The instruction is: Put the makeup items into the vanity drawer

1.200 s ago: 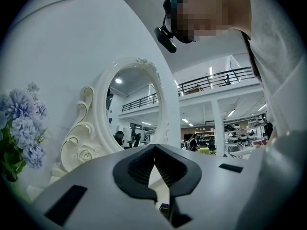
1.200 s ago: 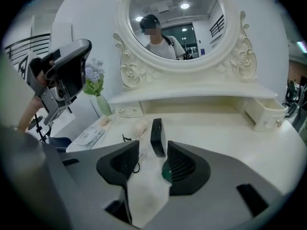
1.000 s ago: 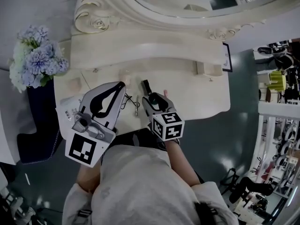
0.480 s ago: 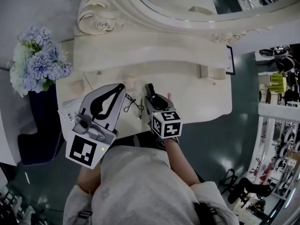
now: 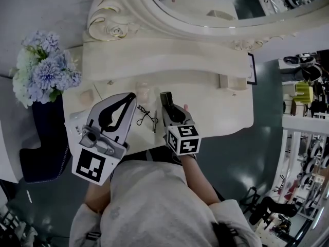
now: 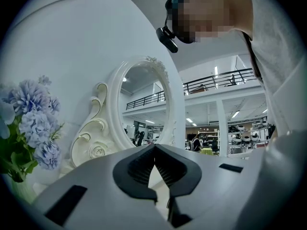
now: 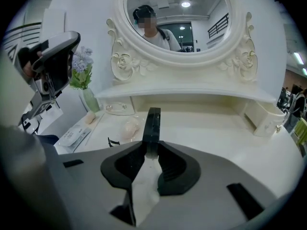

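Right gripper view: my right gripper [image 7: 152, 150] is clamped on a dark slim makeup item [image 7: 153, 126], held edge-on, its pads pressing both flat sides. The jaws have just been closing onto it. The item sticks out ahead of the jaws over the vanity top [image 7: 206, 128]; I cannot tell whether its far end touches the surface. Just beyond it to the left lies a pale puff [image 7: 130, 127], and a flat packet [image 7: 74, 135] sits near the left edge of the top. A small box [image 7: 266, 119] stands at the far right under the shelf. The oval mirror [image 7: 177, 18] rises behind. Head view: the right gripper [image 5: 167, 106] points down at a slant toward the middle of the vanity top [image 5: 216, 112], with the dark slim makeup item [image 5: 165, 96] at its tip. A black wire tool [image 5: 144, 115] and a thin pencil [image 5: 154, 121] lie on the top between my two grippers, apart from both. The puff [image 5: 143, 90] is near the back. My left gripper [image 5: 134, 94] hovers level beside them, to the left. Blue flowers [image 5: 43, 68] stand at the table's left end. Left gripper view: the left gripper [image 6: 154, 147] has its jaw tips together and nothing between them.
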`<control>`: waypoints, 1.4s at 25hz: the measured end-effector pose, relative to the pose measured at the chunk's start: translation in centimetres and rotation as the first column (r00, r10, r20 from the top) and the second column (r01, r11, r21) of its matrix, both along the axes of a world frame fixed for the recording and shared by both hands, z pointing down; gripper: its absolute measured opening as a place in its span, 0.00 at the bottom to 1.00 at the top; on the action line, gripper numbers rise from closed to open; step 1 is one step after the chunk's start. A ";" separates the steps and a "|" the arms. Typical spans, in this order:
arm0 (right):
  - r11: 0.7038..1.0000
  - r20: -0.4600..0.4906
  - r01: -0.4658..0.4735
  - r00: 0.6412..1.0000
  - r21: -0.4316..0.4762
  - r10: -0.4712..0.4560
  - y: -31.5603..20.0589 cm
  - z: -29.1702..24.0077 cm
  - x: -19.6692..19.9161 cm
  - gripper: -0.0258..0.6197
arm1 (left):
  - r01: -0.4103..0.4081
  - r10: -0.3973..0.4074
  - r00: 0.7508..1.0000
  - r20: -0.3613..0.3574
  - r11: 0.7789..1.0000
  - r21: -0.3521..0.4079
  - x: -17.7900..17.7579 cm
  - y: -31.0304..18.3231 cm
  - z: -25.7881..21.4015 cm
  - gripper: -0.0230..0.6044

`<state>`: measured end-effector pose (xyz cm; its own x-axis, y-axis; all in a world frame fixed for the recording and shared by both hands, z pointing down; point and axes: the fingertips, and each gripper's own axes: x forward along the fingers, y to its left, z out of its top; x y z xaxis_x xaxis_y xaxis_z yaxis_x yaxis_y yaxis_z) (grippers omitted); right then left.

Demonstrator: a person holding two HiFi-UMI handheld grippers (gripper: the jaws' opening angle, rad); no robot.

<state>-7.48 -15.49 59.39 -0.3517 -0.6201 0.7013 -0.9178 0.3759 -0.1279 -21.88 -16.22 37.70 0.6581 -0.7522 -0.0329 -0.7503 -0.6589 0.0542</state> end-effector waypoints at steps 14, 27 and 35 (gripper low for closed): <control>0.987 0.093 0.009 0.995 0.163 -0.024 -0.7 -6.0 0.3 0.19 | -0.025 0.025 1.000 -0.001 1.000 -0.003 1.6 0.1 -0.5 0.06; 0.948 0.188 -0.015 0.981 0.318 -0.048 -0.2 -11.7 3.2 0.19 | -0.074 0.074 0.997 0.008 0.997 0.019 5.9 1.0 -1.6 0.06; 0.927 0.208 -0.009 0.975 0.374 -0.074 -0.4 -14.0 7.6 0.19 | -0.066 0.065 0.998 0.021 0.997 0.035 10.2 1.4 -3.0 0.06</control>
